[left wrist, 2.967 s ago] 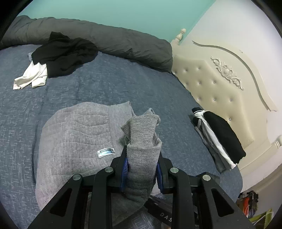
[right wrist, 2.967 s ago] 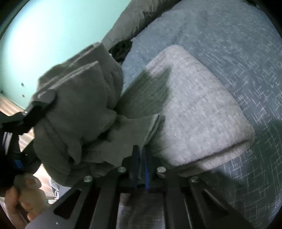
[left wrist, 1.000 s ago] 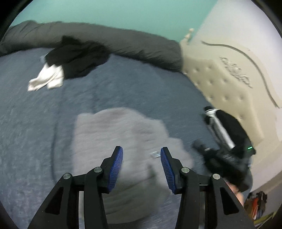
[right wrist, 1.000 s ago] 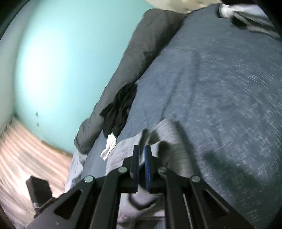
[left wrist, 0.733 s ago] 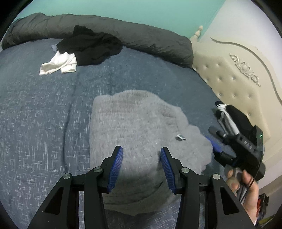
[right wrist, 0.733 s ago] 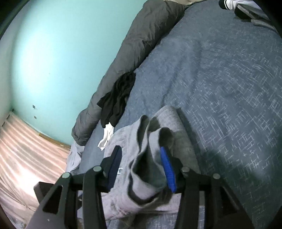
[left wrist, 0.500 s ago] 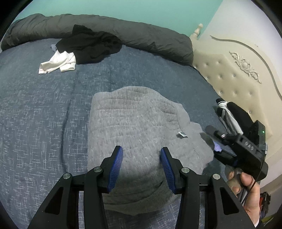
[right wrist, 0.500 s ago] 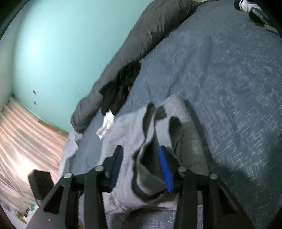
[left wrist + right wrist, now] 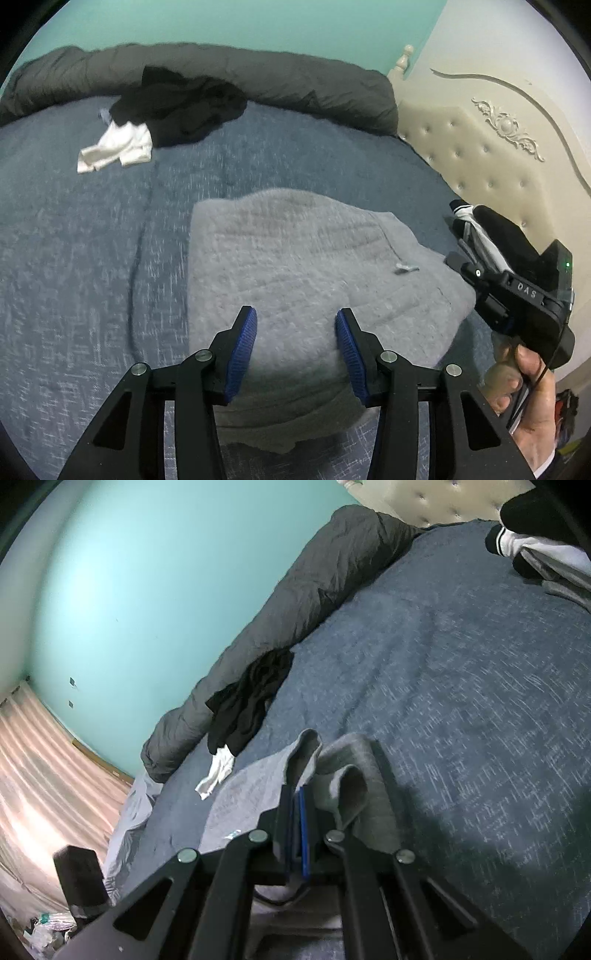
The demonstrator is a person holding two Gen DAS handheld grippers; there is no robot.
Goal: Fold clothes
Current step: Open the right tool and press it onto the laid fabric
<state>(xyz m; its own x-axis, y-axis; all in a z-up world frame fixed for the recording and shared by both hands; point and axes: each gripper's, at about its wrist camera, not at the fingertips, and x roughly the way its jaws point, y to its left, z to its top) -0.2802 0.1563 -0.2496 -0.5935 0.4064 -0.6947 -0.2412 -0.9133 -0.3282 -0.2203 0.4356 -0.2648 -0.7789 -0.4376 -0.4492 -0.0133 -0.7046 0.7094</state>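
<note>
A grey knit sweater (image 9: 295,251) lies folded and flat on the blue bed cover (image 9: 74,240), a small label showing near its right edge. My left gripper (image 9: 295,332) hovers over the sweater's near part, open, with nothing pinched between its blue pads. In the right wrist view, my right gripper (image 9: 297,794) is shut on a raised fold of the grey sweater (image 9: 251,790) at its edge. From the left wrist view the right gripper (image 9: 517,295) shows at the sweater's right side, held by a hand.
A heap of black clothes (image 9: 177,107) and a white garment (image 9: 118,151) lie at the far left of the bed. A dark grey duvet (image 9: 258,74) runs along the far edge. A folded stack (image 9: 491,232) sits by the cream headboard (image 9: 480,147).
My left gripper let go of the grey bundle it held and now stands open. My right gripper opened around a fold at the sweater's edge, then closed on it.
</note>
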